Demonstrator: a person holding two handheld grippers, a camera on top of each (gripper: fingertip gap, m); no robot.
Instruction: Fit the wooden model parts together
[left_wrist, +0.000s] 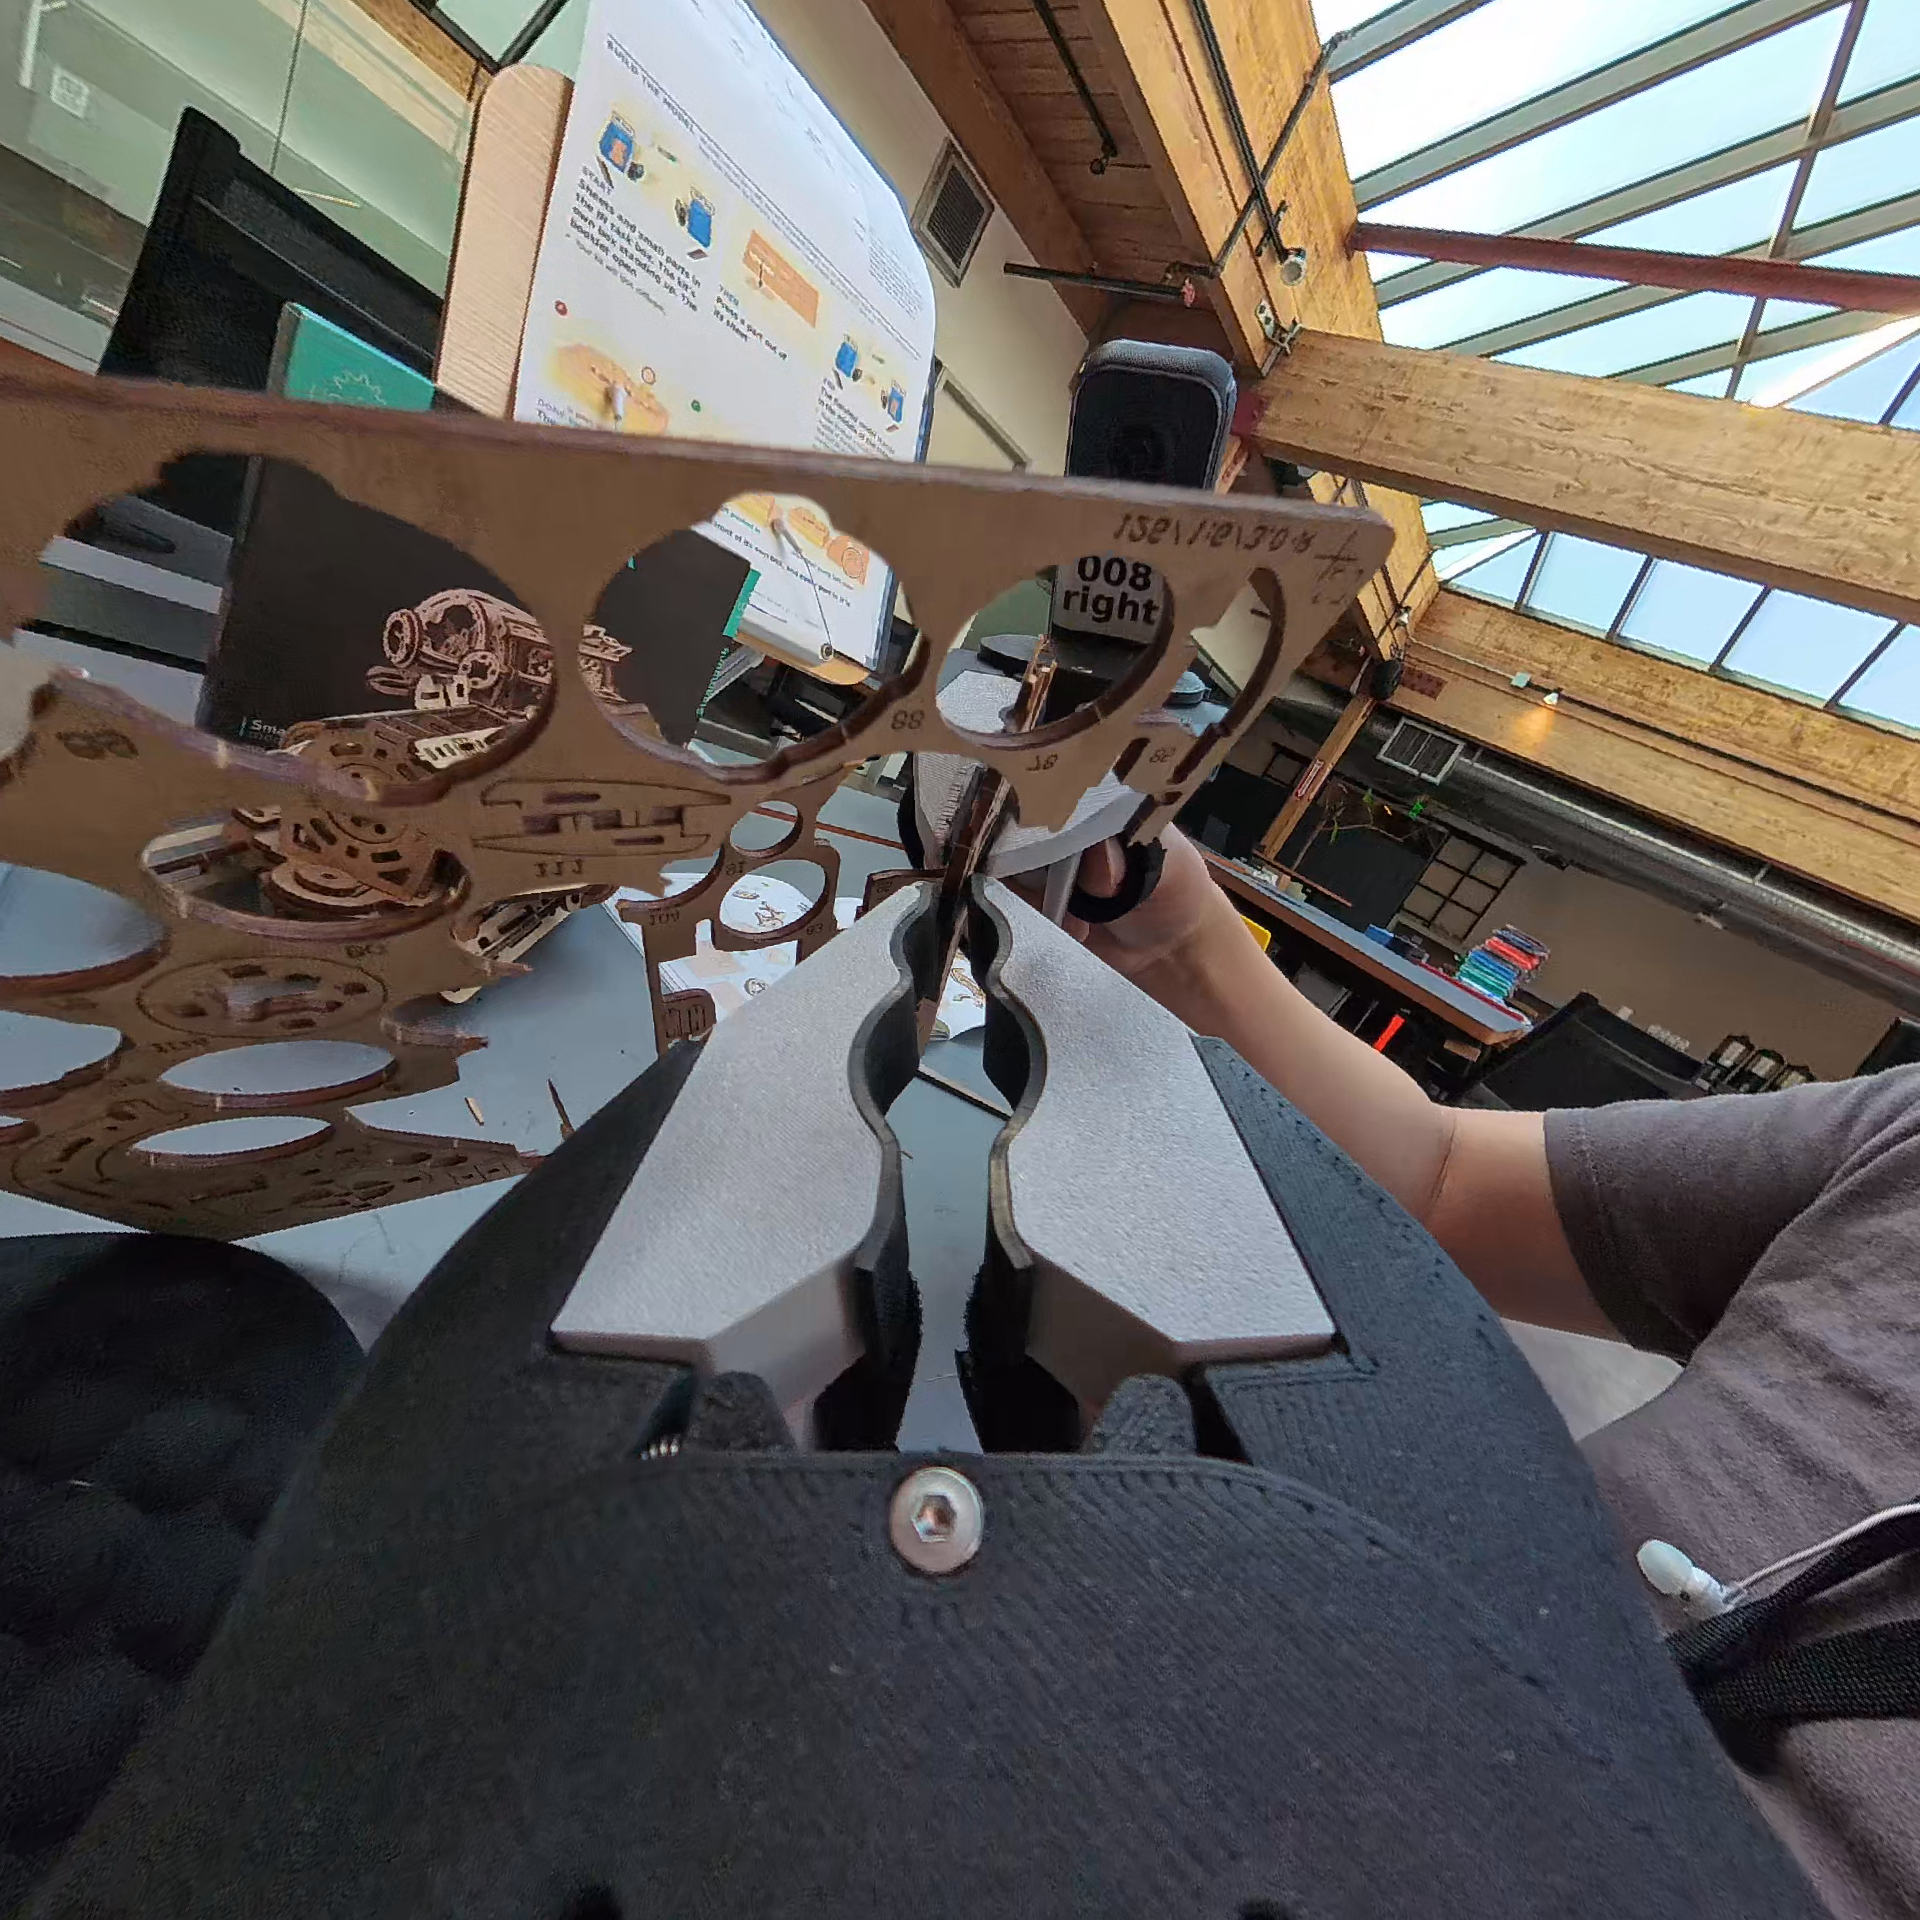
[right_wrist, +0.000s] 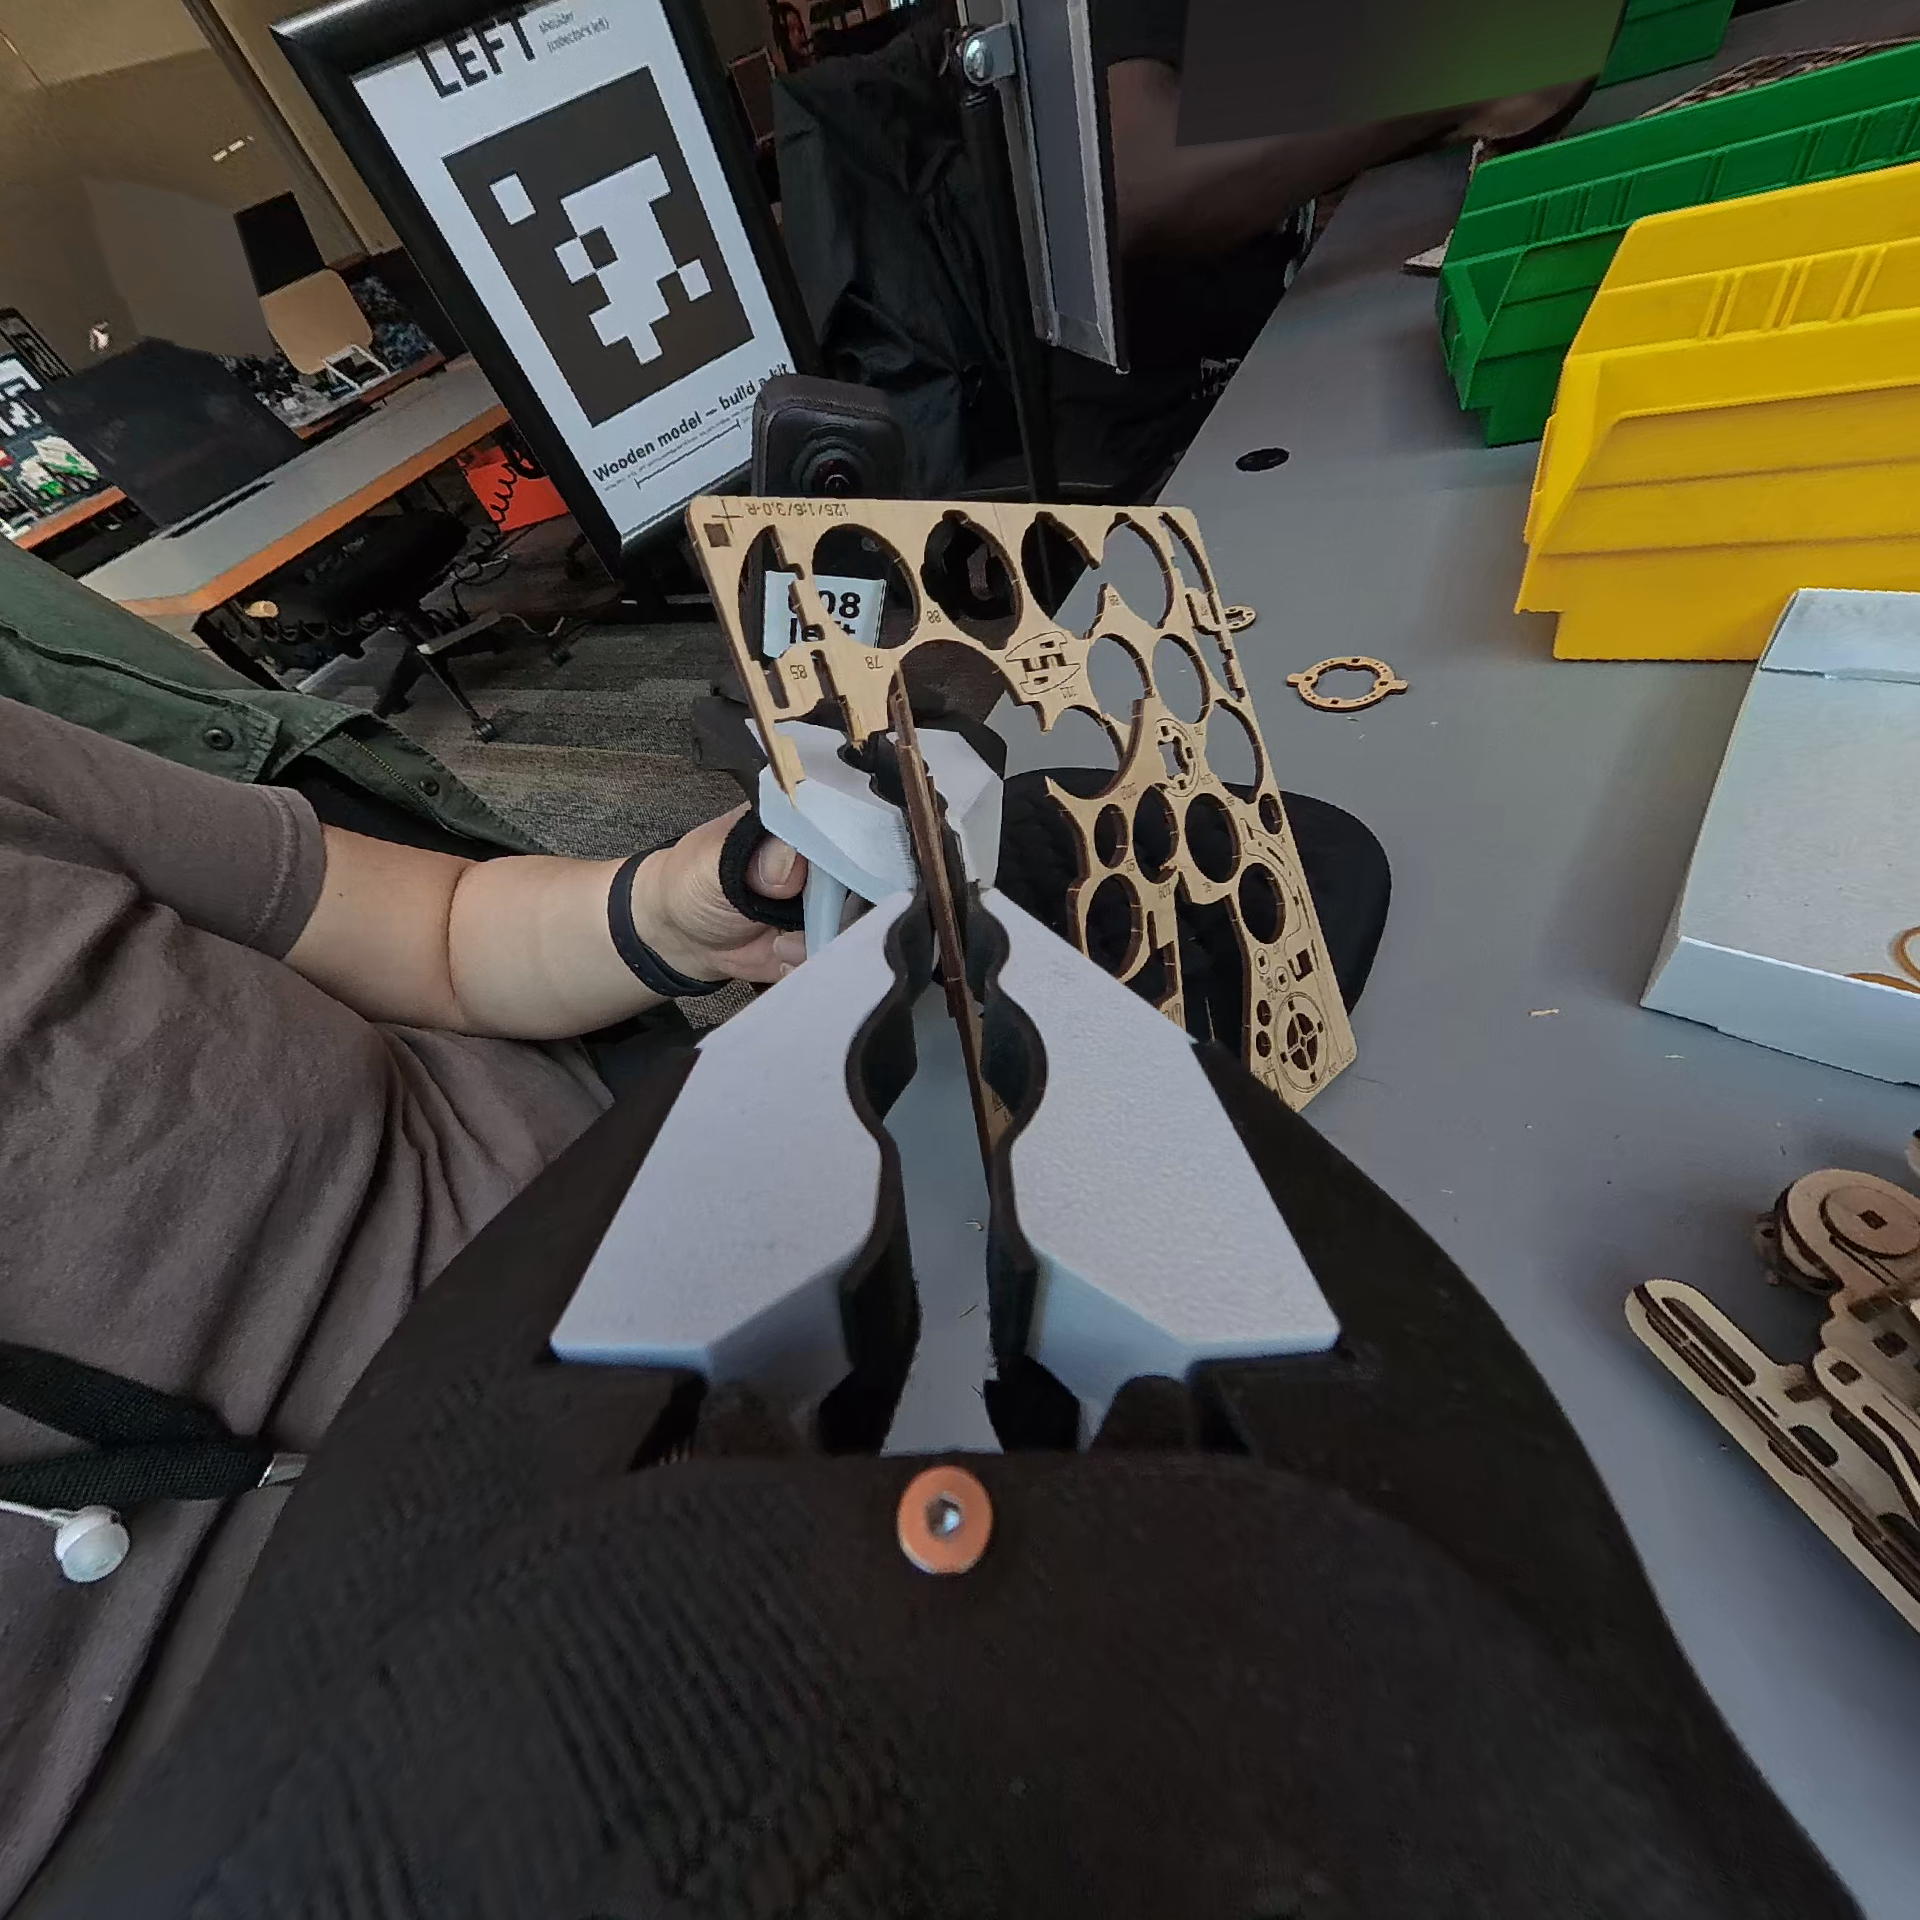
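Observation:
A laser-cut wooden sheet (left_wrist: 883, 488) with several punched-out holes hangs in the air between my two grippers, which face each other; it also shows face-on in the right wrist view (right_wrist: 1039, 665). A thin wooden part (left_wrist: 961, 831) seen edge-on crosses the sheet. My left gripper (left_wrist: 951, 899) is shut on that part. My right gripper (right_wrist: 948, 909) is shut on the same thin part (right_wrist: 930, 831) from the opposite side. The right gripper (left_wrist: 977, 831) and the left gripper (right_wrist: 904, 821) each show in the other's view. How the sheet is carried is hidden.
The grey table (right_wrist: 1455, 935) bears a partly built wooden assembly (right_wrist: 1818, 1351), a loose wooden ring (right_wrist: 1345, 684), a white box (right_wrist: 1808, 831), a yellow bin (right_wrist: 1714, 416) and a green bin (right_wrist: 1662, 156). An instruction sheet on a stand (left_wrist: 727, 260) and a black kit box (left_wrist: 343, 623) stand behind. Less than 4 cm separates the two grippers' tips.

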